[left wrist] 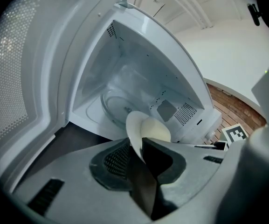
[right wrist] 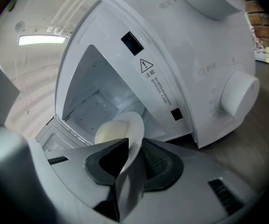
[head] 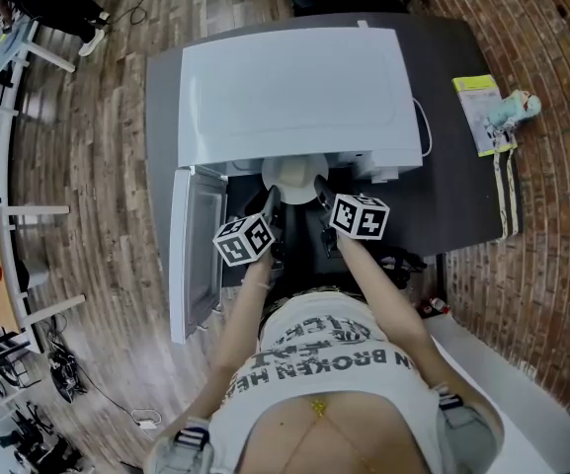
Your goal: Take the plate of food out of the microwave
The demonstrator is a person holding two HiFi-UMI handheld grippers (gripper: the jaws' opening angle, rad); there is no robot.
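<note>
A white microwave (head: pixel 289 87) stands on a dark grey table (head: pixel 462 186), set toward the table's back and left. Its door (head: pixel 194 255) is swung wide open on the left and reaches out past the table's front edge. The white plate (head: pixel 294 178) sits at the mouth of the cavity, at the microwave's front edge. It is clear of the glass turntable (left wrist: pixel 113 101), which lies bare on the cavity floor behind it, and it is carried between the two grippers rather than resting on anything. The left gripper (head: pixel 270 200) is clenched on the plate's left rim. In the left gripper view the thin edge of the plate (left wrist: pixel 135 129) runs straight down between the dark pads, which press on it from both sides. The right gripper (head: pixel 322 200) grasps the opposite rim in the same way. In the right gripper view the plate (right wrist: pixel 133 129) is pinched between that gripper's jaws. A pale, rounded mound of food (left wrist: pixel 155 130) lies on the plate, on its inner side in both gripper views (right wrist: pixel 110 132). The right gripper view also shows the microwave's control panel with a large round knob (right wrist: pixel 239 94) to the right of the cavity, and a warning label on the frame between them. The person's forearms reach from the table's front edge to the grippers, whose marker cubes sit just in front of the opening. At the table's right edge lie a yellow-green booklet (head: pixel 480 115) and, touching it, a small pale blue figure (head: pixel 517 107), well apart from the microwave.
</note>
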